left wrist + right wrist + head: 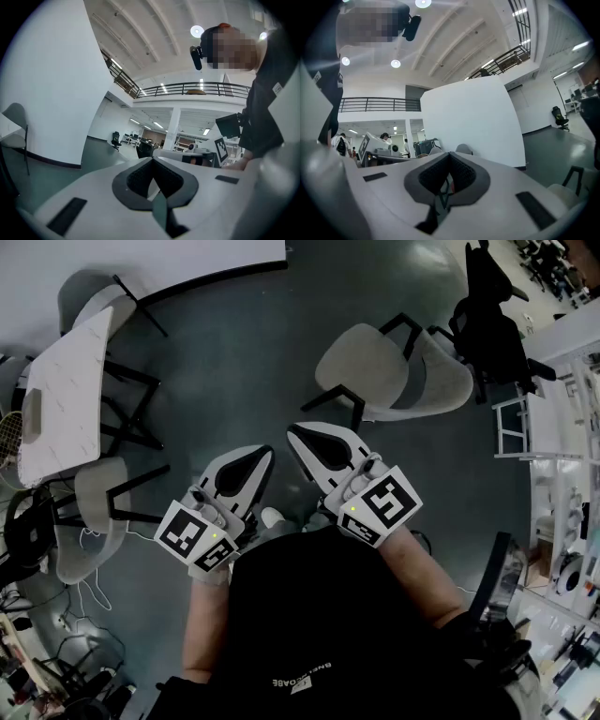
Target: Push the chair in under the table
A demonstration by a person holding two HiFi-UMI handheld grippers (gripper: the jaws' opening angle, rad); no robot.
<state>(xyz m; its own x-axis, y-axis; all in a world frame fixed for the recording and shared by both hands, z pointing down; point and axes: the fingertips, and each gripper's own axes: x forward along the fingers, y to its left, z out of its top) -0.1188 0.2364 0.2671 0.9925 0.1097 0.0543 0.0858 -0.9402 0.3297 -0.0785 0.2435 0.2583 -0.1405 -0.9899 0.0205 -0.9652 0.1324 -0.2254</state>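
Both grippers are held level in front of the chest, side by side, pointed away from the body over grey floor [234, 362].

- Left gripper [265, 456]: fingers pressed together, nothing between them.
- Right gripper [296, 433]: fingers likewise pressed together and empty. It is carried slightly further forward than the left.

The chair [367, 367], a pale seat on black legs, is seen standing alone on the floor ahead and to the right of the grippers. It is touched by neither. The white marbled worktop [66, 381] is placed well apart from it at far left, with other pale chairs [94, 507] set round it.

That layout is given only by the head view. In the left gripper view a white wall [47, 93], a railed balcony [197, 89] and the right gripper's marker cube [220, 149] are shown. In the right gripper view a white partition [473, 122] and distant people [384, 137] are shown.
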